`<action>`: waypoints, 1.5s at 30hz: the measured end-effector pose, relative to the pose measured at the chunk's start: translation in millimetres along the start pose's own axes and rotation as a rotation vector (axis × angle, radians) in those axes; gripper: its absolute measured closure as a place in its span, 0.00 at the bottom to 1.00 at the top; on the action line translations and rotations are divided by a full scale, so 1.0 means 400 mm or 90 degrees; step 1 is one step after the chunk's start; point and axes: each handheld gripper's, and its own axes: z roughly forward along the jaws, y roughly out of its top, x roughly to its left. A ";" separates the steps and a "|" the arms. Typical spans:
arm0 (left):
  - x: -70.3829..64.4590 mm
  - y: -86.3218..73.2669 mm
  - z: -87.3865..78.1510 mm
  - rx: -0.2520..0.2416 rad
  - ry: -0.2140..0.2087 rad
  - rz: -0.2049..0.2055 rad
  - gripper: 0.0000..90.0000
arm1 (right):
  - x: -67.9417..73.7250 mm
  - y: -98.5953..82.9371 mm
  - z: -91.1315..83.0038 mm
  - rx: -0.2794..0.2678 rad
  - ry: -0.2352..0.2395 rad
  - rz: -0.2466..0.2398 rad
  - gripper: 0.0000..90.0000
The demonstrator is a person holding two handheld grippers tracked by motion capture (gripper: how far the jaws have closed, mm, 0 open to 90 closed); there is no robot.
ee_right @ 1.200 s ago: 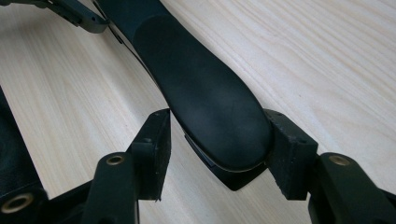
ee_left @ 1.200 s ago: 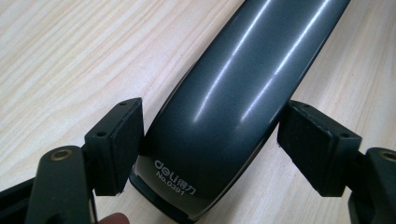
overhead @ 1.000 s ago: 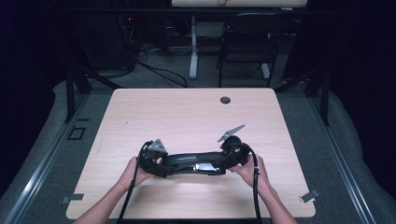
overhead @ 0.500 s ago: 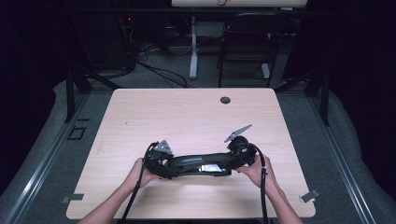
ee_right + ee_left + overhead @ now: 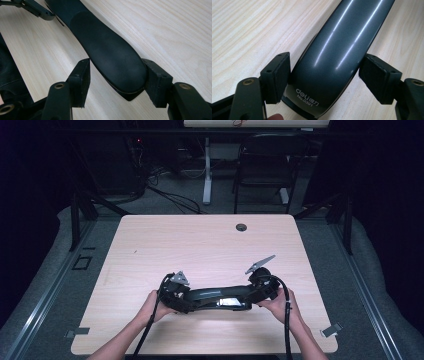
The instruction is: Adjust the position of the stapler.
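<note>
Here I have a long dark stapler (image 5: pixel 220 296) lying flat near my edge of the table (image 5: pixel 200 240), and I've brought one tool to each end so I can lift it level. My left gripper (image 5: pixel 324 75) straddles the glossy end marked "deli No.0391", jaws narrowed, one pad (image 5: pixel 277 75) touching its side, the other just beside it. My right gripper (image 5: pixel 116 80) brackets the matte end: its far pad (image 5: pixel 156 82) presses the edge, the near one stands slightly apart, so the hold isn't firm yet.
</note>
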 end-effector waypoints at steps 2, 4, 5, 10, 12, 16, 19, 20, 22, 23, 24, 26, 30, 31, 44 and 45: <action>-0.002 0.000 0.001 -0.001 0.000 -0.003 0.30 | 0.000 -0.001 0.000 -0.001 -0.001 0.001 0.48; -0.005 0.001 0.001 0.000 -0.001 -0.004 0.30 | 0.000 -0.001 -0.001 0.001 0.001 0.000 0.48; -0.006 0.001 0.001 -0.001 -0.002 -0.004 0.30 | -0.001 -0.002 -0.003 0.004 0.003 -0.002 0.48; -0.012 0.004 0.003 0.005 -0.006 0.003 0.31 | -0.002 -0.007 -0.006 0.004 0.005 -0.003 0.48; -0.010 0.006 0.002 0.008 -0.008 0.007 0.31 | -0.002 -0.007 -0.006 0.003 0.006 -0.003 0.47; -0.008 0.009 -0.005 0.004 -0.012 0.014 0.32 | 0.000 -0.008 -0.005 0.000 0.005 0.010 0.47; -0.012 0.012 -0.023 -0.013 0.000 0.015 0.24 | 0.008 -0.011 -0.008 0.000 -0.015 0.017 0.42; -0.014 0.012 -0.030 -0.018 0.007 0.011 0.24 | 0.011 -0.015 -0.010 -0.006 -0.023 0.020 0.40; -0.015 0.011 -0.039 -0.030 0.019 0.006 0.16 | 0.013 -0.024 -0.020 -0.011 -0.039 0.023 0.32; -0.015 0.010 -0.045 -0.038 0.027 0.000 0.13 | 0.013 -0.038 -0.029 -0.025 -0.064 0.043 0.22; -0.015 0.010 -0.045 -0.038 0.027 0.000 0.11 | 0.013 -0.038 -0.029 -0.025 -0.064 0.043 0.22; -0.018 0.009 -0.048 -0.045 0.035 -0.005 0.08 | 0.010 -0.053 -0.038 -0.032 -0.065 0.065 0.22; -0.032 0.014 -0.063 -0.062 0.056 -0.009 0.04 | 0.024 -0.087 -0.034 -0.027 -0.074 0.100 0.28; -0.048 0.016 -0.075 -0.078 0.072 -0.006 0.05 | 0.029 -0.092 -0.032 -0.025 -0.075 0.102 0.29; -0.135 0.032 -0.096 -0.139 0.084 0.015 0.19 | 0.042 -0.117 -0.033 -0.062 -0.102 0.098 0.67; -0.143 0.034 -0.096 -0.141 0.081 0.020 0.22 | 0.042 -0.119 -0.032 -0.058 -0.103 0.099 0.70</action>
